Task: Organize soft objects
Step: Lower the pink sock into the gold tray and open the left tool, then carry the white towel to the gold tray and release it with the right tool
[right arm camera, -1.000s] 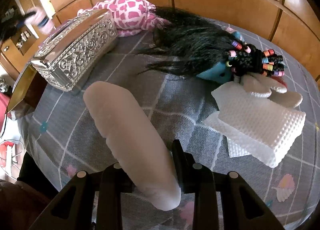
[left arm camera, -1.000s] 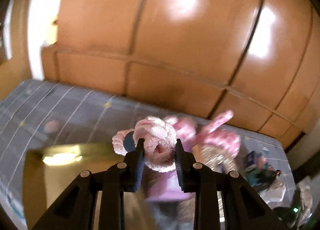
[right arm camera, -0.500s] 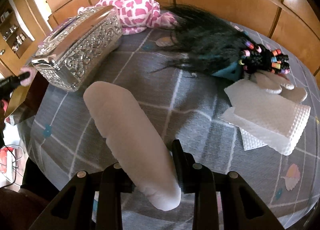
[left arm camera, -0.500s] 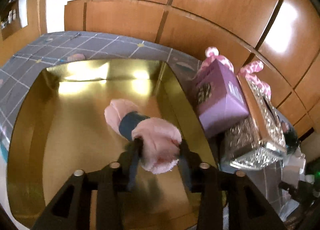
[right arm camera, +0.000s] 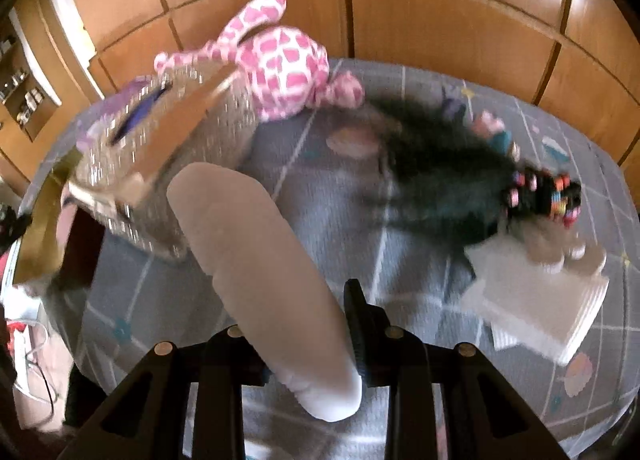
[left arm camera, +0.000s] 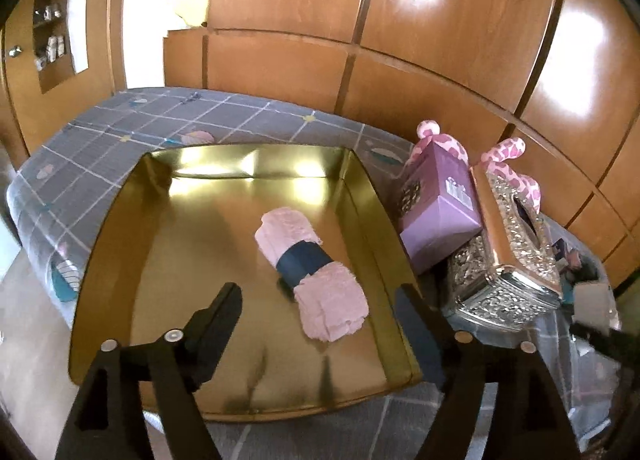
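A pink fluffy roll with a dark blue band [left arm camera: 312,268] lies inside the gold tray [left arm camera: 120,220]. My left gripper [left arm camera: 320,312] is open just above and behind it, jaws wide apart, holding nothing. My right gripper [right arm camera: 304,324] is shut on a long white soft roll [right arm camera: 256,260] and holds it above the grey checked cloth. A pink-and-white spotted plush [right arm camera: 280,68], a dark-haired doll with coloured beads [right arm camera: 460,176] and folded white cloths [right arm camera: 536,300] lie on the cloth in the right wrist view.
A silver ornate box [left arm camera: 516,260] and a purple box [left arm camera: 436,208] stand right of the tray. The silver box [right arm camera: 168,164] is blurred in the right wrist view. Wooden wardrobe panels [left arm camera: 400,40] rise behind. The gold tray's edge [right arm camera: 36,228] shows far left.
My left gripper opened and let go of the pink roll, which now lies in the tray. My right gripper swung left and nearer the silver box, still gripping the white roll.
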Demonstrator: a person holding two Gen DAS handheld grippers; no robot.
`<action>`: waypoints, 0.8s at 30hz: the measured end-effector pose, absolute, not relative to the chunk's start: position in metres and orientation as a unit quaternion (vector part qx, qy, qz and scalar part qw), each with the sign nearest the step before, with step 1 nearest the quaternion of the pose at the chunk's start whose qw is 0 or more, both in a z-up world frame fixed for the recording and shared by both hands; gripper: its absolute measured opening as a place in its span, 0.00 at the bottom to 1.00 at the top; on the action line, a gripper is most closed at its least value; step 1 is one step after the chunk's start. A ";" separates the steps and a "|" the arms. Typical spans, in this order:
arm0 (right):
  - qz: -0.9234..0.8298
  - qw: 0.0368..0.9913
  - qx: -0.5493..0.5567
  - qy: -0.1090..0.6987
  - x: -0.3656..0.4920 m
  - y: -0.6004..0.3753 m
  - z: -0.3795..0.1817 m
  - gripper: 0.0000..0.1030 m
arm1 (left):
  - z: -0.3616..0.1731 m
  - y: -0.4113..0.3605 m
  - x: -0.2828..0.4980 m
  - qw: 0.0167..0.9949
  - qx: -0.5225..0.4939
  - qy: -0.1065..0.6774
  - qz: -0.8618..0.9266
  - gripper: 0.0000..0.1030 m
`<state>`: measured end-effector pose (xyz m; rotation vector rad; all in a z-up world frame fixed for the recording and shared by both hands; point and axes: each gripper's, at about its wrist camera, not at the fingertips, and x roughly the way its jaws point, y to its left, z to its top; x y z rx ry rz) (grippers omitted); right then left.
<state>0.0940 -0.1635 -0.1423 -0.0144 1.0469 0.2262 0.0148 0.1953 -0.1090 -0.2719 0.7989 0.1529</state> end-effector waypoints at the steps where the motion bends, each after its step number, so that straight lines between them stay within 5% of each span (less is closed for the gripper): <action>1: 0.105 0.863 -0.005 0.494 0.100 -0.161 -0.137 0.28 | -0.106 0.195 0.012 0.910 -0.132 0.386 0.075 0.80; 24: 0.205 0.886 0.008 0.416 0.193 -0.022 -0.047 0.28 | -0.080 0.206 -0.010 0.918 -0.106 0.358 0.134 0.98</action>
